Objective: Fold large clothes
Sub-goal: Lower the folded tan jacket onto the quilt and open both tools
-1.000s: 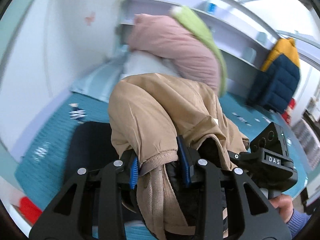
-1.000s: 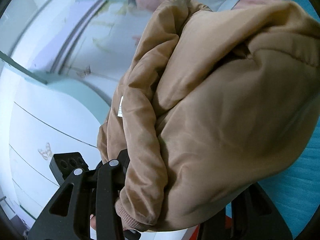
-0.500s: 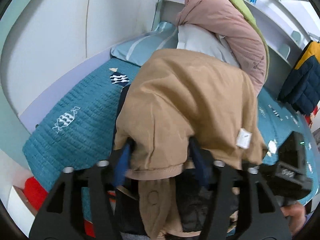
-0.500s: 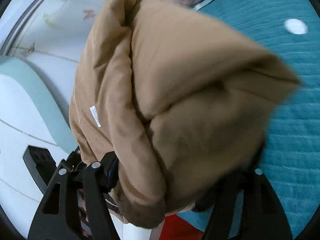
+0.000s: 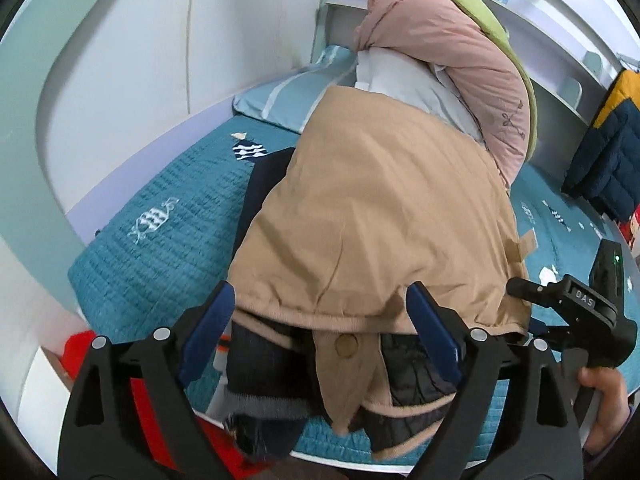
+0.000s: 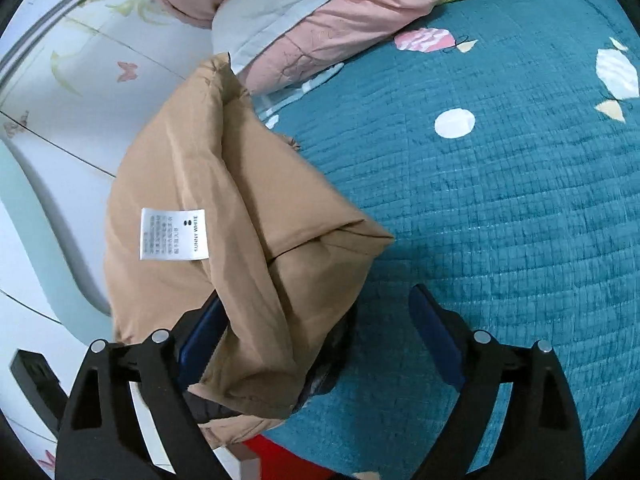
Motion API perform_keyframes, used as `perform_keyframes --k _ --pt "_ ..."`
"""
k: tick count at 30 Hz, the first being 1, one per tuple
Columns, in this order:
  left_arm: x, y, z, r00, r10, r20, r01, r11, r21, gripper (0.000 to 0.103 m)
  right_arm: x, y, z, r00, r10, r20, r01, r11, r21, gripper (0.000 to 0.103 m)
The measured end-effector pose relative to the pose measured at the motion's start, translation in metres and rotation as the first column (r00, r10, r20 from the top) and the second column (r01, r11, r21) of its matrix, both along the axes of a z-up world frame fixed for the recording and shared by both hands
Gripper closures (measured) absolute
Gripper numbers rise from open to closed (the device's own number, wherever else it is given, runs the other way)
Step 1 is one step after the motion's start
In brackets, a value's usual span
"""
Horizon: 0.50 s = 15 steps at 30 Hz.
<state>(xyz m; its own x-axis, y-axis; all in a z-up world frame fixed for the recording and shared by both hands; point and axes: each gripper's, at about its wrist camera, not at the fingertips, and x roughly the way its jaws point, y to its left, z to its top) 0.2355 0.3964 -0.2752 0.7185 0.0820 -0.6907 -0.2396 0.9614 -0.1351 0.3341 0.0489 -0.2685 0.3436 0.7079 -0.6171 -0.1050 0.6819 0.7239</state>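
Two grippers are seen opening over a teal bed (image 5: 160,220), where a tan jacket (image 5: 380,208) has just been laid down in a folded bundle; a second ago it was clamped and carried in the air, and now it rests on the quilt near the bed's front edge, its hem draped toward that edge over a dark garment (image 5: 260,184) beneath it. Behind the jacket, toward the headboard, a pink duvet (image 5: 460,60) and a pillow (image 5: 288,88) are piled, and a navy-and-yellow coat (image 5: 612,152) hangs beyond the bed's far side. The left gripper (image 5: 320,320) is spread wide and widening, its blue pads standing either side of the hem without pressing on it. The right gripper (image 6: 316,320) is likewise opening, with a corner of the jacket (image 6: 224,240) lying loosely between the jaws against the left pad only; nothing is gripped. A white label (image 6: 174,234) is turned up on the jacket's side. The release suggests this fold is judged done and the bundle set down; what probably remains is withdrawal of both grippers, and perhaps tidying of the loose hem hanging toward the bed edge.
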Motion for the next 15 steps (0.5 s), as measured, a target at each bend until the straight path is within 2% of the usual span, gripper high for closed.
perform_keyframes --k 3,7,11,15 --pt "-0.013 -0.002 0.005 0.999 0.053 -0.009 -0.053 0.999 0.000 0.014 -0.016 -0.002 0.020 0.999 0.023 0.043 -0.023 1.000 -0.019 0.017" --pt "-0.037 -0.018 0.022 0.992 0.125 -0.011 -0.124 0.991 0.057 0.012 -0.028 -0.018 0.033 0.991 0.076 0.111 -0.063 0.992 -0.112 0.017" --pt "-0.064 -0.058 0.052 0.987 0.162 0.007 -0.161 0.974 0.159 0.010 -0.054 -0.049 0.060 0.971 0.144 0.189 -0.098 0.968 -0.233 0.017" --pt "-0.089 -0.115 0.083 0.989 0.142 0.047 -0.149 0.963 0.223 0.006 -0.084 -0.083 0.089 0.953 0.177 0.246 -0.091 0.941 -0.326 0.017"
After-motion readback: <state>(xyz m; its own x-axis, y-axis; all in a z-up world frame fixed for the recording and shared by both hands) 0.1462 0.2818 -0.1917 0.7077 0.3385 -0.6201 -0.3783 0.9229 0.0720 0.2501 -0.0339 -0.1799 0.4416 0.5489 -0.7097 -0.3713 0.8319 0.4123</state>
